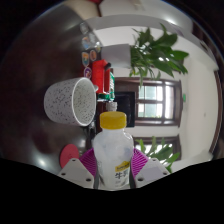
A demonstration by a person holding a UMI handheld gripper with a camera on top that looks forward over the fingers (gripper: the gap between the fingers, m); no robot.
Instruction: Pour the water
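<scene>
Gripper view is showing the gripper [112,168] pinching a yellow-capped bottle [113,150], both pink pads [70,155] pressing its sides. Bottle is standing upright, and a speckled white cup [70,100] is lying tipped, up-left of the bottle's cap, mouth facing the bottle.

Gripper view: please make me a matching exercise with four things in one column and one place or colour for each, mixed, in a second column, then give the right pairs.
Things:
1. bottle
2. cup
3. plant
4. window

Descriptions:
A. speckled, tipped on its side, up in the air beside the bottle's cap
B. green leaves, high beyond the fingers
C. yellow cap, held between the fingers of the gripper
D. dark frame, under the leaves

Pairs: 1-C, 2-A, 3-B, 4-D
</scene>
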